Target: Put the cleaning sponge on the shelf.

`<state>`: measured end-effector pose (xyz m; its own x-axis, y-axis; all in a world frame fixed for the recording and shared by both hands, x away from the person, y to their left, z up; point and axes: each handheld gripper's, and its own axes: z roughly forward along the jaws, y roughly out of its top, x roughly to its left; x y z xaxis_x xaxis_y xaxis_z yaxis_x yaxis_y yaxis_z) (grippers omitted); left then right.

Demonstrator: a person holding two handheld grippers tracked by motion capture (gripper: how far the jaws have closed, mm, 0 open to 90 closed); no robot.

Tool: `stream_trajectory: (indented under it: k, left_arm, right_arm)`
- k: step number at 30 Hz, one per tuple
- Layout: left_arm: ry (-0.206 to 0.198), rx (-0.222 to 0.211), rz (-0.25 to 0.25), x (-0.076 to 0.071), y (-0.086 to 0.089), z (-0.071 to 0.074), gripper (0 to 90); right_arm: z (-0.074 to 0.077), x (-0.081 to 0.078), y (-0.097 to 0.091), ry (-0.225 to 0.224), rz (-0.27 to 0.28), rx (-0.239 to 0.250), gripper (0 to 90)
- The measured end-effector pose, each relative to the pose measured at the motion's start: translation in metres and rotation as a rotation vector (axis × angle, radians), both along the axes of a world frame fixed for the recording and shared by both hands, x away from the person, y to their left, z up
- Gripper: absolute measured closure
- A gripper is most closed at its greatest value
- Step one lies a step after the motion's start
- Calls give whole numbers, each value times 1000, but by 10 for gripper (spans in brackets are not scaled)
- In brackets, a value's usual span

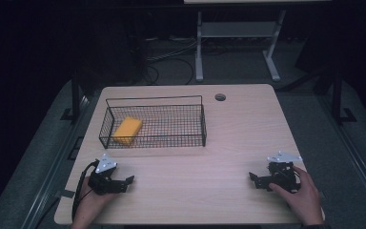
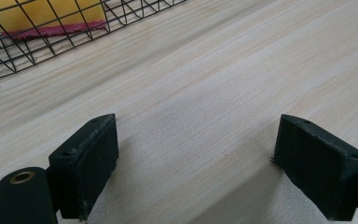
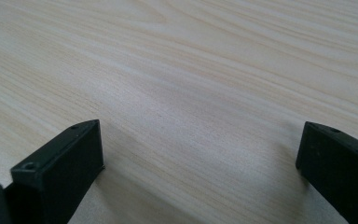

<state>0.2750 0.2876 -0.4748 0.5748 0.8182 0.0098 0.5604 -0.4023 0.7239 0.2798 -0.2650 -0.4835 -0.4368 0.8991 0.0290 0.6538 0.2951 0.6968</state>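
Yellow sponge (image 1: 127,130) lies in the left end of the wire basket (image 1: 190,139), long axis running diagonally toward the far right. Basket sits on the table (image 1: 248,124), far-left of centre. Left gripper (image 1: 128,182) rests near the front edge, just short of the basket, jaws spread wide, empty. Right gripper (image 1: 253,179) likewise wide open, empty, well apart. Left is nearer; sponge lies ahead of it.

Wire basket (image 1: 155,121) sits on the desk (image 1: 238,138), rear left. Sponge (image 1: 127,130) lies in the basket's left end. Left hand-held gripper (image 1: 126,183) rests near the front-left edge, right hand-held gripper (image 1: 256,180) front right, well apart.
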Motion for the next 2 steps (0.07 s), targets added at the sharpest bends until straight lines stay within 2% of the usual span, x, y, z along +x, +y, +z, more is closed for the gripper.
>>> stream_trajectory:
  k: [2]
  left_arm:
    - [0, 0, 0, 0, 0, 0, 128]
  right_arm:
    - [0, 0, 0, 1, -1, 1, 0]
